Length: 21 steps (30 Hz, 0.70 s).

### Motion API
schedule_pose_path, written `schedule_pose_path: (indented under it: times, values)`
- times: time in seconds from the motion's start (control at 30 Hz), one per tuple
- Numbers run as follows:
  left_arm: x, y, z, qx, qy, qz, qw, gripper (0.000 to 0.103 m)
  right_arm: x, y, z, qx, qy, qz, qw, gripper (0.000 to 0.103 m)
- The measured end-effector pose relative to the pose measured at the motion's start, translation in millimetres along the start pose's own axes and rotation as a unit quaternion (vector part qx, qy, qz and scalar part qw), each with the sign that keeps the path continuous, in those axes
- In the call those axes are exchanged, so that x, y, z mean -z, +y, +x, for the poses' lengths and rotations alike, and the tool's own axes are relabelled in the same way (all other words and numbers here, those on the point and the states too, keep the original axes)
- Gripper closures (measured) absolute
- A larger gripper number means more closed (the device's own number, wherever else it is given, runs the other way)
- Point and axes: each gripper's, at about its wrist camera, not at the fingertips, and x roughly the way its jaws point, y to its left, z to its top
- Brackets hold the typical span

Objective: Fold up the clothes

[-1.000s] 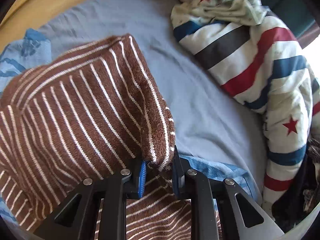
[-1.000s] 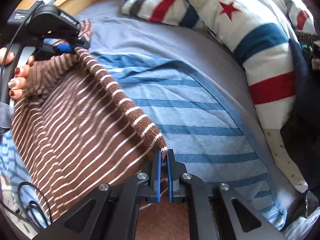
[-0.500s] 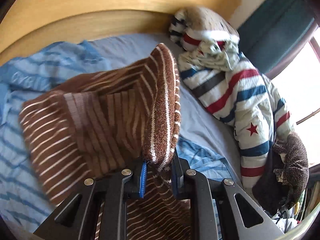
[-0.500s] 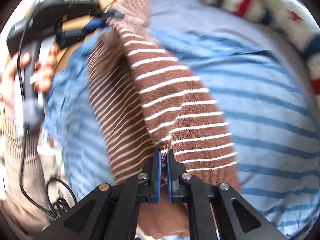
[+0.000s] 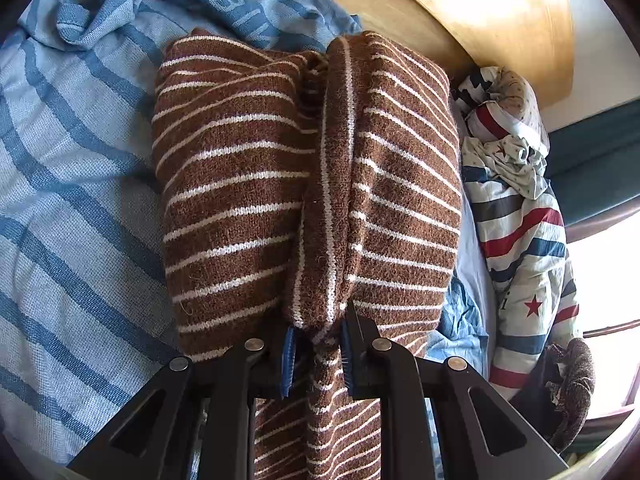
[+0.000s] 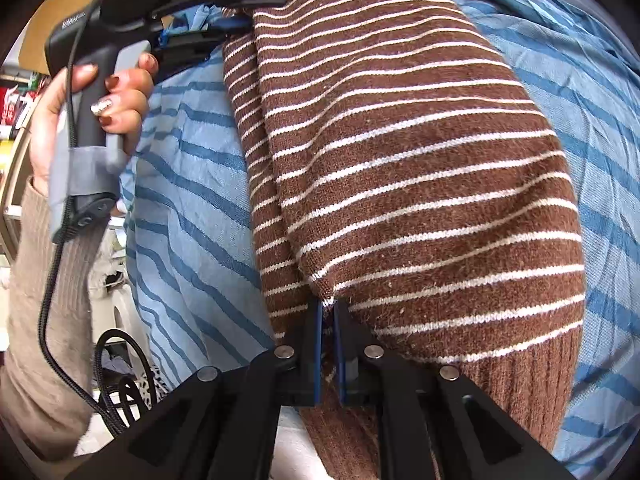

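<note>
Both the left tool (image 5: 316, 354) and right tool (image 6: 328, 344) pinch the brown white-striped knitted sweater's (image 5: 308, 184) doubled edge over the blue striped bedspread (image 5: 72, 200), mid-fold; next likely laying it flat.

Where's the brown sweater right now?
The sweater fills the middle of both views, pinched by both grippers, draped over the blue striped cloth, left of the striped duvet.

Brown sweater (image 5: 304, 184) with thin white stripes is lying doubled over on the blue striped cloth, ribbed hem (image 6: 520, 384) facing near-right.
</note>
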Motion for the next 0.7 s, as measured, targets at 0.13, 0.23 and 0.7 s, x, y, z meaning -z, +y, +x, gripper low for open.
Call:
schedule_pose_path:
  times: [0.13,0.23,0.7]
  values:
    - [9.0,-10.4,-24.4,0.067,-0.044,0.000,0.9968,0.086,3.2,4.0,-13.0,-0.010,-0.008,-0.004,1.000,0.096]
    - [22.7,-11.5,-61.7,0.120,-0.096,-0.014,0.9880,0.086,6.4,8.9,-22.5,-0.022,-0.009,-0.011,1.000,0.096]
    - [55.0,27.1,-13.1,0.037,-0.046,-0.082,0.9949,0.086,5.8,5.2,17.8,0.023,0.048,0.008,0.999,0.060]
